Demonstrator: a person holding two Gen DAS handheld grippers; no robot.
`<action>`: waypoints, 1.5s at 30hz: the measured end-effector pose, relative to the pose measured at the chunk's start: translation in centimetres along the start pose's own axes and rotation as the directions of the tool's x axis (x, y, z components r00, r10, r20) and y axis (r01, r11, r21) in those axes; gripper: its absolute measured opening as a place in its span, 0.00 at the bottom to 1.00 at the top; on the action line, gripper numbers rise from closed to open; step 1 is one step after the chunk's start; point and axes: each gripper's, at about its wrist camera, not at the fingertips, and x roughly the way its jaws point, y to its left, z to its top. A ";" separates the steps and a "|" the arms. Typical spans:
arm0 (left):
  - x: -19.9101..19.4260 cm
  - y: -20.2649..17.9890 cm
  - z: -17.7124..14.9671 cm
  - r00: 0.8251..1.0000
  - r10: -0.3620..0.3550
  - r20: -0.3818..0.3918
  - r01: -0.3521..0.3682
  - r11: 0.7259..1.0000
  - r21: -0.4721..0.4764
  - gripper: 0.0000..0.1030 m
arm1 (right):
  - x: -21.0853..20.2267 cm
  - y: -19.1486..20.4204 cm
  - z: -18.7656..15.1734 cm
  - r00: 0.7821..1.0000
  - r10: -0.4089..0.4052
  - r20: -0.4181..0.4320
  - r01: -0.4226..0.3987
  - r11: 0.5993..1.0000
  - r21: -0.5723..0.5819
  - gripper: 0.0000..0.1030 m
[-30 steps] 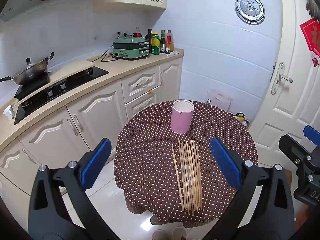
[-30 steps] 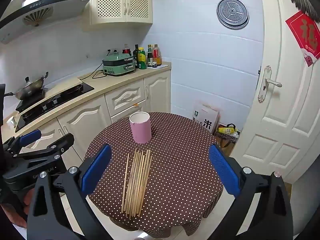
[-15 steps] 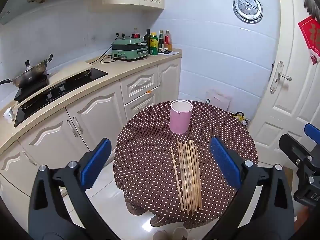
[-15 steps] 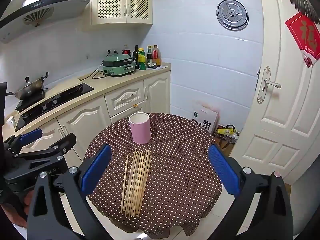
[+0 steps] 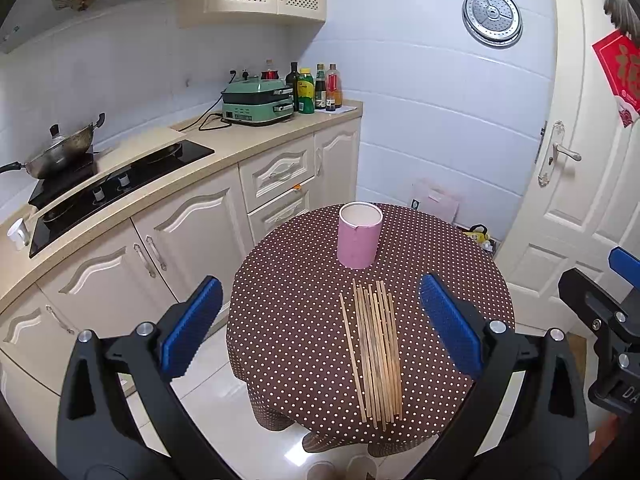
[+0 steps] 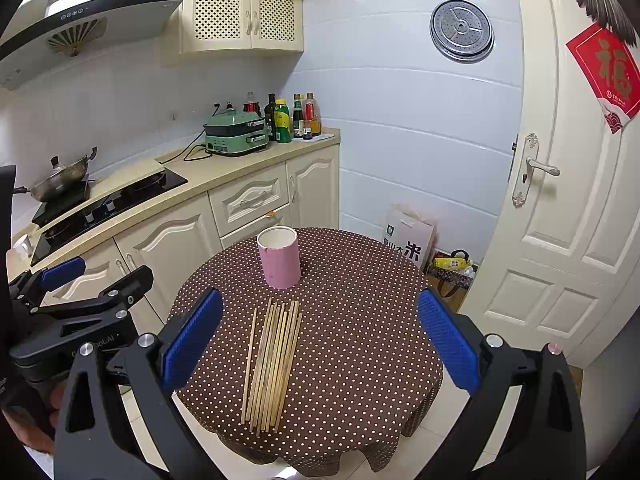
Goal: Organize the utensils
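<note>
Sticks (image 6: 272, 364): laid flat, long way near to far, just near of the cup (image 6: 279, 258).
Left gripper (image 5: 318, 324): wide open, empty, held high.
Right gripper (image 6: 320, 338): wide open, empty, sticks seen a bit left.

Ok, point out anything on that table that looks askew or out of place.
The chopsticks lie loose on the polka-dot tablecloth instead of standing in the upright pink holder. One stick has strayed left of the bundle. Nothing looks spilled or damaged.

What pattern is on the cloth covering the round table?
The round table's tablecloth is dark brown with small white polka dots, seen best in the right wrist view.
</note>
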 end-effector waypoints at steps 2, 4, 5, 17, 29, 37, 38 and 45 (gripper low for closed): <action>-0.1 -0.1 -0.2 1.000 -0.001 0.001 0.001 1.000 0.004 0.94 | 0.0 0.0 0.1 1.000 0.000 -0.001 0.000 1.000 0.002 0.91; -0.3 -0.1 -0.3 1.000 0.000 0.004 0.000 1.000 0.004 0.94 | -0.1 0.0 0.1 1.000 0.001 -0.001 -0.001 1.000 0.002 0.91; -0.4 -0.1 -0.3 1.000 0.001 0.007 -0.001 1.000 0.004 0.94 | -0.1 0.1 0.1 1.000 0.001 -0.001 -0.001 1.000 0.002 0.91; -0.4 -0.1 -0.4 1.000 0.001 0.006 -0.001 1.000 0.004 0.94 | -0.2 0.2 0.1 1.000 0.000 -0.005 0.000 1.000 -0.002 0.91; -0.9 -0.2 -0.5 1.000 0.000 0.019 0.000 1.000 0.012 0.94 | -0.4 0.3 -0.1 1.000 0.000 -0.001 0.000 1.000 -0.006 0.91; -1.0 -0.2 -0.5 1.000 0.003 0.022 -0.003 1.000 0.013 0.94 | -0.3 0.3 0.0 1.000 0.001 -0.003 -0.001 1.000 -0.019 0.91; -1.0 -0.2 -0.5 1.000 0.002 0.022 -0.002 1.000 0.012 0.94 | -0.3 0.2 0.0 1.000 0.001 -0.002 -0.001 1.000 -0.020 0.91; -1.0 -0.2 -0.3 1.000 0.001 0.019 -0.001 1.000 0.008 0.94 | -0.1 0.4 0.2 1.000 0.001 -0.005 -0.001 1.000 -0.025 0.91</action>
